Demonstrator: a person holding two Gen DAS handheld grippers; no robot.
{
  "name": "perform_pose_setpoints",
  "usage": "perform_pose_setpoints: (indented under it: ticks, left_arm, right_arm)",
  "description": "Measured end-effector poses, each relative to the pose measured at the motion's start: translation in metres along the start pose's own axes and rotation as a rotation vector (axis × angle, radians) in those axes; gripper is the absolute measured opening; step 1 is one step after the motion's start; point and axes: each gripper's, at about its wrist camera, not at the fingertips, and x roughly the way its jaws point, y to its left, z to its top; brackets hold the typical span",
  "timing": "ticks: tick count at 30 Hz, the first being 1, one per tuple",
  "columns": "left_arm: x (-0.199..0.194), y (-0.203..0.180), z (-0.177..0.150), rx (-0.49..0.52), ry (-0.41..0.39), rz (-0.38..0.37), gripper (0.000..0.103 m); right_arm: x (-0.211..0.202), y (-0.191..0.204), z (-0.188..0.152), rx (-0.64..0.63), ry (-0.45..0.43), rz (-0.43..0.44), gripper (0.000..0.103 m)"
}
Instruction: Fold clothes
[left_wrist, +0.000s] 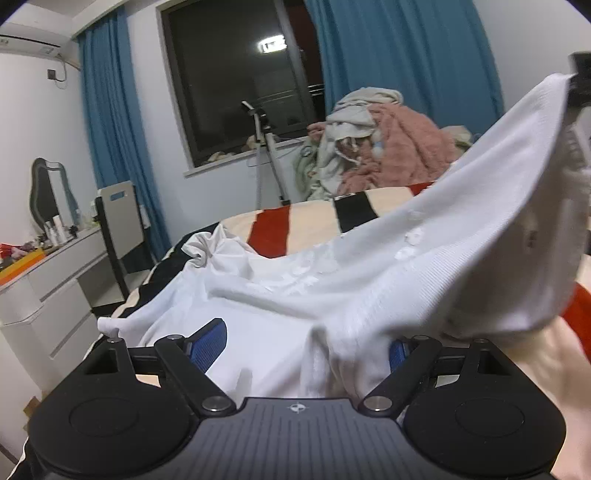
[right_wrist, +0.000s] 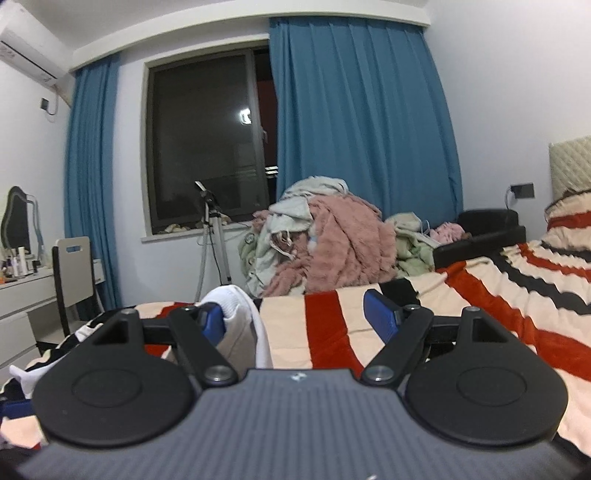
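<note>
A white shirt (left_wrist: 332, 273) lies crumpled on the striped bed cover (left_wrist: 295, 221) and rises in a taut sheet towards the upper right. There its corner hangs on my right gripper (left_wrist: 580, 85) at the frame's edge. My left gripper (left_wrist: 304, 347) is open, jaws wide apart, with shirt fabric bunched between them and covering most of the right pad (left_wrist: 397, 356). In the right wrist view my right gripper (right_wrist: 297, 317) is open too. A fold of the white shirt (right_wrist: 240, 321) drapes over its left finger (right_wrist: 214, 321); the right finger (right_wrist: 380, 317) is bare.
A heap of pink and pale clothes (right_wrist: 332, 240) sits at the bed's far end below the window. A tripod (right_wrist: 212, 229), a chair (right_wrist: 74, 269) and a white dresser (left_wrist: 55, 288) stand to the left. The striped bed (right_wrist: 498, 288) stretches right towards the headboard (right_wrist: 570, 166).
</note>
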Motion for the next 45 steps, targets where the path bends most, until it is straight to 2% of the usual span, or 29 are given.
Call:
perform_pose_setpoints:
  ticks: [3,7,11,14,15,18,20,22,26,29,36,41,45]
  left_arm:
    - [0.003,0.024,0.004,-0.121,-0.023,0.074,0.087]
    - [-0.022,0.066,0.005,-0.316,-0.086,0.15,0.093]
    - [-0.052,0.086,0.002,-0.383,-0.12,0.163,0.093]
    - [-0.061,0.093,-0.002,-0.405,-0.092,0.16,0.095]
    - [-0.063,0.095,-0.003,-0.416,-0.079,0.155,0.095]
    - [-0.077,0.102,-0.007,-0.466,-0.074,0.15,0.095]
    - [-0.093,0.107,-0.006,-0.489,-0.107,0.17,0.095]
    - [-0.11,0.116,0.007,-0.508,-0.152,0.176,0.095]
    - [-0.149,0.143,0.054,-0.539,-0.26,0.171,0.096]
    - [-0.188,0.173,0.11,-0.563,-0.362,0.145,0.097]
    - [-0.294,0.237,0.243,-0.573,-0.579,0.103,0.099]
    - [-0.354,0.27,0.322,-0.567,-0.657,0.041,0.102]
    - [-0.369,0.277,0.368,-0.552,-0.677,-0.014,0.103]
  right_arm:
    - [0.003,0.001,-0.004,-0.027,0.004,-0.007,0.077]
    - [0.022,0.0,-0.019,-0.064,0.12,-0.027,0.077]
    - [0.039,0.012,-0.041,-0.145,0.254,-0.016,0.077]
    - [0.044,0.019,-0.056,-0.184,0.332,-0.029,0.078]
    - [0.04,0.019,-0.057,-0.197,0.319,-0.04,0.078]
    - [0.015,0.018,-0.043,-0.161,0.196,-0.074,0.08]
    - [-0.003,0.015,-0.027,-0.092,0.128,-0.08,0.087]
    - [-0.017,0.013,-0.01,-0.022,0.089,-0.077,0.086]
    - [-0.039,0.023,0.066,0.011,0.003,-0.046,0.085]
    - [-0.056,0.032,0.123,0.033,-0.061,-0.022,0.086]
    - [-0.101,0.039,0.288,0.115,-0.195,0.099,0.086]
    - [-0.142,0.041,0.383,0.075,-0.335,0.145,0.086]
    - [-0.148,0.029,0.441,0.112,-0.353,0.197,0.087]
